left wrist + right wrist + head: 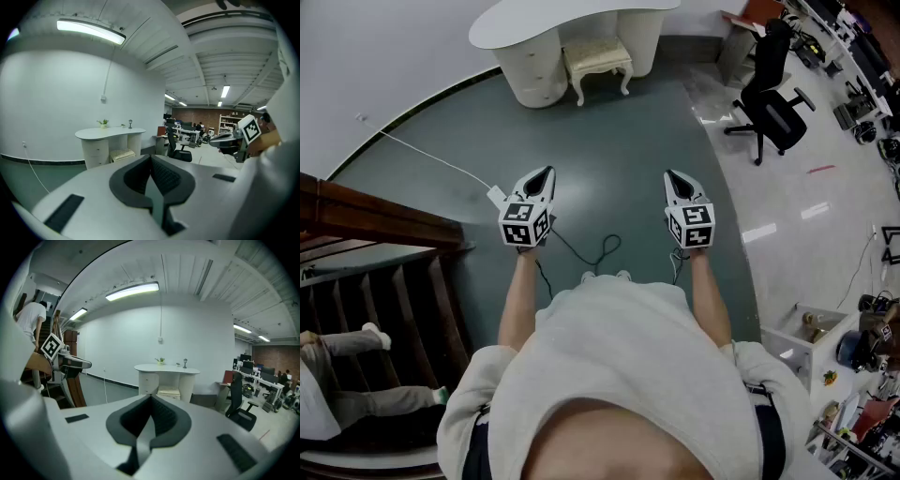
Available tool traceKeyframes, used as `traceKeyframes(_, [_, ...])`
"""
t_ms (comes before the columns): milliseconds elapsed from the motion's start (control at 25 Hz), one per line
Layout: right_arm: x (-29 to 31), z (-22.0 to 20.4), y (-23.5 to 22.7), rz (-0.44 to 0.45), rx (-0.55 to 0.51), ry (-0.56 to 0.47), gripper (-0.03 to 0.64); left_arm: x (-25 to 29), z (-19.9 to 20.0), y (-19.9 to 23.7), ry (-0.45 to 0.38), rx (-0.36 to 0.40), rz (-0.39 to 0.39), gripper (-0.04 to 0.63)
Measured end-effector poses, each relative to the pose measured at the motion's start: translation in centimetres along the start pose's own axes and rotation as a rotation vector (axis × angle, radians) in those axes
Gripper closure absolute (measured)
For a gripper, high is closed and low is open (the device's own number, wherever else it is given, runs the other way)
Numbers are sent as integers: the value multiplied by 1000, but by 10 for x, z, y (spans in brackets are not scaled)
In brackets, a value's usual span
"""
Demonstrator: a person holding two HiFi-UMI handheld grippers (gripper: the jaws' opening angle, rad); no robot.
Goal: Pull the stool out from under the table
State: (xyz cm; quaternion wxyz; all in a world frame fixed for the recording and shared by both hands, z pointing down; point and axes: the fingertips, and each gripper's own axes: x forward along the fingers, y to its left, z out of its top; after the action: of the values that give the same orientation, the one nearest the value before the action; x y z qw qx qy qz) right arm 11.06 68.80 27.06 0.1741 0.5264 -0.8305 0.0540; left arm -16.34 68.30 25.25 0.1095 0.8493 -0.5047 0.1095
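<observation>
The cream stool [598, 60], with a padded, textured seat and curved carved legs, sits tucked in the knee gap of the white table [534, 21], under its smooth kidney-shaped top and beside a rounded drawer pedestal. Well away from it, over the matte green floor [609, 150], the left gripper [546, 172] and right gripper [671, 176] are both clenched on nothing, their dark ribbed pads pressed together.

White curved table [572, 21]: smooth, matt painted top. Cream stool [598, 58]: padded, textured cloth seat on painted legs. Dark green floor [619, 141] is dull and matt; the pale floor [787, 220] is glossy, catching the lights. Dark brown stair rail [366, 220] is polished wood. Left gripper [544, 175] and right gripper [672, 178]: smooth matt white plastic, with ribbed black pads [165, 177].
</observation>
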Motion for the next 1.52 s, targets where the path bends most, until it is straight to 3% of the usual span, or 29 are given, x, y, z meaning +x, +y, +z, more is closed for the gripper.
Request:
traceKeyframes(560, [-15,-12,-6,-10,9,-7,620,-3,-12,-24,20,-7,-7,583])
traceKeyframes(720, [-22,-22,-12,22,42,-12,618,0,-19,-40,3,-56,-27,581])
traceKeyframes(760, [-25,-24,-10,47,54,-19,510,1,-20,-45,-7,-73,-39,563])
traceKeyframes(800, [-27,-27,-9,68,65,-27,389,1,-22,-51,-12,-90,-52,487])
traceKeyframes(840, [-30,-29,-9,81,73,-36,340,1,-25,-57,-12,-106,-65,406])
traceKeyframes(920, [-35,-34,-11,91,75,-53,277,4,-31,-68,-6,-126,-83,351])
traceKeyframes(1200, [-38,-45,-20,110,60,-44,264,13,-39,-89,3,-129,-85,330])
traceKeyframes(1520, [-8,-38,-35,109,47,-40,273,38,-27,-68,-17,-115,-61,330])
